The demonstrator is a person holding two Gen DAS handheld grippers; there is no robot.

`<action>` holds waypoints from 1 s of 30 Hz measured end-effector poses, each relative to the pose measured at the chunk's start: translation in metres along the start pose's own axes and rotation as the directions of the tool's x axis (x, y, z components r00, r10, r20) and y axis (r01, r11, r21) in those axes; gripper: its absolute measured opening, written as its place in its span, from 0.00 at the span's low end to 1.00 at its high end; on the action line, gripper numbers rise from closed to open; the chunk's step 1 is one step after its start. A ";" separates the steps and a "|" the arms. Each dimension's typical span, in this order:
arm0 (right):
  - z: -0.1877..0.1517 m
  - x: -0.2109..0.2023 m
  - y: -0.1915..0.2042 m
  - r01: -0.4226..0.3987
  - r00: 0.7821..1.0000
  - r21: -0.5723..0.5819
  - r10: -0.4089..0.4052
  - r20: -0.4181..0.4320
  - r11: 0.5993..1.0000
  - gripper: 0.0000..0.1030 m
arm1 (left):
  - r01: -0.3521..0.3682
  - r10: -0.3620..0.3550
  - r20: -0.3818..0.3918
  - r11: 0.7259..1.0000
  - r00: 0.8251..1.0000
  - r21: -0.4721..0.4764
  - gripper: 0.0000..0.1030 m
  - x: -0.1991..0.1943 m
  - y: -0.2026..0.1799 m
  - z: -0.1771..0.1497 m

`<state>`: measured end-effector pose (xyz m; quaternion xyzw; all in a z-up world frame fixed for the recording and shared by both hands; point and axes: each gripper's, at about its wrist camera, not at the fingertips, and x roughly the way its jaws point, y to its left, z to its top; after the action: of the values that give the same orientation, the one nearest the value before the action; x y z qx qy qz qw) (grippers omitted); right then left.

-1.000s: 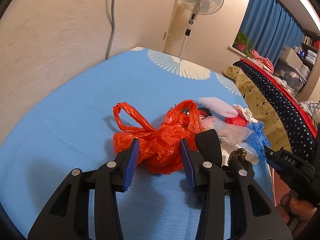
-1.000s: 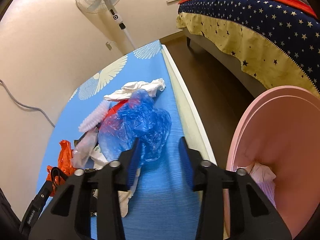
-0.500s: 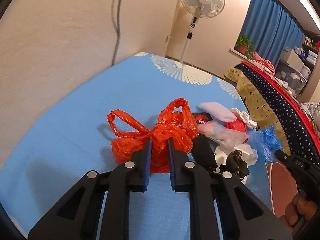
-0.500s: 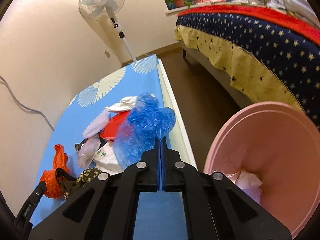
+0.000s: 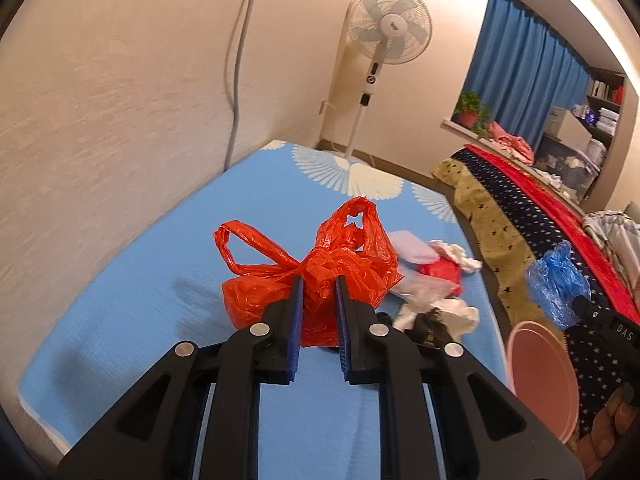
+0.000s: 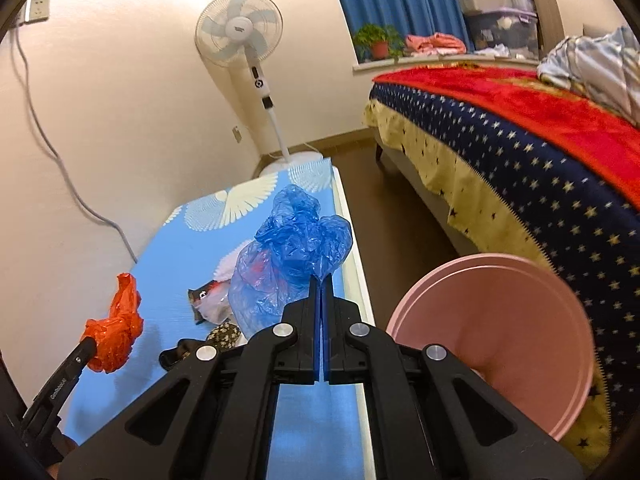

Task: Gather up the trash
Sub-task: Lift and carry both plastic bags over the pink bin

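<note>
Blue bag (image 6: 296,256) bunched upward from right tongs (image 6: 321,284), red bag (image 5: 320,276) in left tongs (image 5: 318,280)

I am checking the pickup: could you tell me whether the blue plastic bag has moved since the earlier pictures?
Yes. The blue plastic bag has lifted off the blue mat, pinched in the right gripper.

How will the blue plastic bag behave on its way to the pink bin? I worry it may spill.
The blue plastic bag, pinched in the right gripper, looks thin and crumpled, so probably floppy and light. It billows, so may sway. Slick film could slip.
</note>
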<state>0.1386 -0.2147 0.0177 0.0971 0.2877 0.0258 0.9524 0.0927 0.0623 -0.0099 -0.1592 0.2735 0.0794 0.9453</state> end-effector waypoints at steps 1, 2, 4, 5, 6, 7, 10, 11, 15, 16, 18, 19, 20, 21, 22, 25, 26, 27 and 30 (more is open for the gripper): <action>0.000 -0.005 0.000 0.001 1.000 -0.003 -0.001 0.005 1.000 0.01 | 0.009 -0.009 0.004 1.000 1.000 0.006 0.15 -0.004 -0.002 0.000; 0.000 -0.010 -0.001 0.002 1.000 -0.006 -0.002 0.011 1.000 0.01 | 0.016 -0.017 0.007 1.000 1.000 0.014 0.15 -0.008 -0.004 -0.001; 0.000 -0.022 -0.005 0.008 1.000 -0.010 -0.008 0.025 1.000 0.01 | 0.033 -0.033 0.013 0.999 0.999 0.027 0.15 -0.016 -0.009 -0.002; -0.001 -0.028 -0.007 0.012 0.999 -0.009 -0.011 0.031 1.000 0.01 | 0.042 -0.043 0.016 0.999 0.999 0.031 0.15 -0.020 -0.011 -0.003; -0.001 -0.034 -0.010 0.014 0.999 -0.005 -0.014 0.037 1.000 0.01 | 0.050 -0.051 0.018 0.998 0.999 0.035 0.15 -0.023 -0.013 -0.003; -0.002 -0.040 -0.013 0.016 0.999 -0.001 -0.016 0.043 1.000 0.01 | 0.062 -0.063 0.020 0.997 0.998 0.044 0.15 -0.027 -0.017 -0.003; -0.003 -0.058 -0.023 0.030 0.998 0.009 -0.030 0.061 1.000 0.01 | 0.084 -0.086 0.021 0.994 0.996 0.063 0.15 -0.035 -0.026 -0.006; -0.003 -0.062 -0.025 0.032 0.997 0.011 -0.033 0.065 0.999 0.01 | 0.090 -0.091 0.021 0.994 0.996 0.068 0.15 -0.037 -0.029 -0.007; -0.005 -0.083 -0.036 0.051 0.995 0.020 -0.052 0.089 0.999 0.01 | 0.112 -0.115 0.021 0.989 0.993 0.091 0.15 -0.046 -0.040 -0.011; -0.006 -0.087 -0.038 0.055 0.994 0.021 -0.057 0.095 0.998 0.01 | 0.121 -0.124 0.020 0.988 0.992 0.098 0.15 -0.049 -0.044 -0.013; -0.007 -0.095 -0.043 0.065 0.992 0.024 -0.067 0.104 0.998 0.01 | 0.130 -0.133 0.021 0.986 0.991 0.108 0.15 -0.051 -0.049 -0.015; -0.007 -0.098 -0.046 0.070 0.992 0.023 -0.072 0.107 0.997 0.01 | 0.137 -0.140 0.020 0.984 0.990 0.115 0.15 -0.053 -0.053 -0.016; -0.008 -0.102 -0.049 0.076 0.991 0.023 -0.078 0.112 0.997 0.01 | 0.144 -0.147 0.018 0.982 0.989 0.121 0.15 -0.054 -0.056 -0.017; -0.008 -0.104 -0.051 0.079 0.990 0.024 -0.082 0.114 0.997 0.01 | 0.148 -0.151 0.017 0.981 0.988 0.124 0.15 -0.053 -0.057 -0.017; -0.009 -0.106 -0.054 0.084 0.989 0.026 -0.086 0.116 0.996 0.01 | 0.153 -0.156 0.014 0.980 0.988 0.126 0.15 -0.054 -0.060 -0.018; -0.009 -0.110 -0.062 0.097 0.988 0.036 -0.100 0.121 0.995 0.01 | 0.167 -0.170 0.010 0.977 0.985 0.135 0.15 -0.055 -0.068 -0.020; -0.009 -0.112 -0.065 0.103 0.987 0.039 -0.107 0.121 0.994 0.01 | 0.171 -0.174 0.009 0.976 0.985 0.138 0.15 -0.056 -0.071 -0.021; -0.010 -0.114 -0.067 0.107 0.986 0.040 -0.111 0.122 0.993 0.01 | 0.177 -0.180 0.006 0.974 0.984 0.140 0.15 -0.055 -0.073 -0.022; -0.010 -0.115 -0.072 0.120 0.984 0.044 -0.124 0.125 0.992 0.01 | 0.191 -0.194 0.001 0.971 0.981 0.147 0.15 -0.055 -0.080 -0.025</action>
<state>0.0367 -0.2961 0.0581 0.0982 0.2321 -0.0441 0.9667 0.0537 -0.0249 0.0208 -0.1148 0.2545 -0.0315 0.9597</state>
